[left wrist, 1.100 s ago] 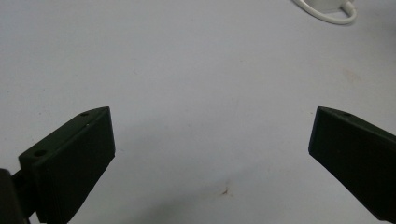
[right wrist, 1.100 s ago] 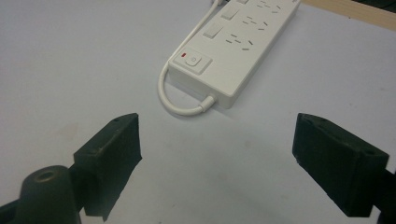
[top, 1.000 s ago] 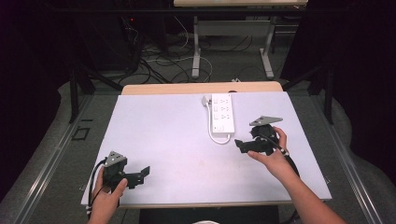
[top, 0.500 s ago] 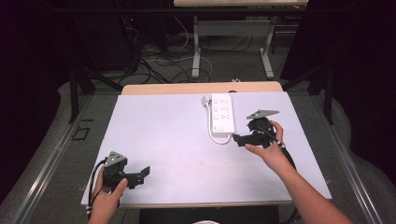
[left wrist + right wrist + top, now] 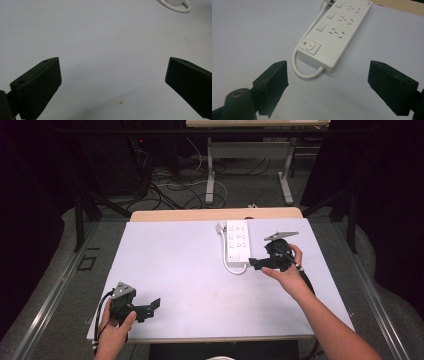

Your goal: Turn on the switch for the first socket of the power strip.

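We see the white power strip lying flat toward the far right of the white table, its cable looping out of the near end and back along its side. Our right gripper hangs just beside that near end, jaws spread wide with nothing between them, the strip's power button just ahead of them. Our left gripper rests at the near left corner, well apart from the strip, jaws likewise wide open and empty.
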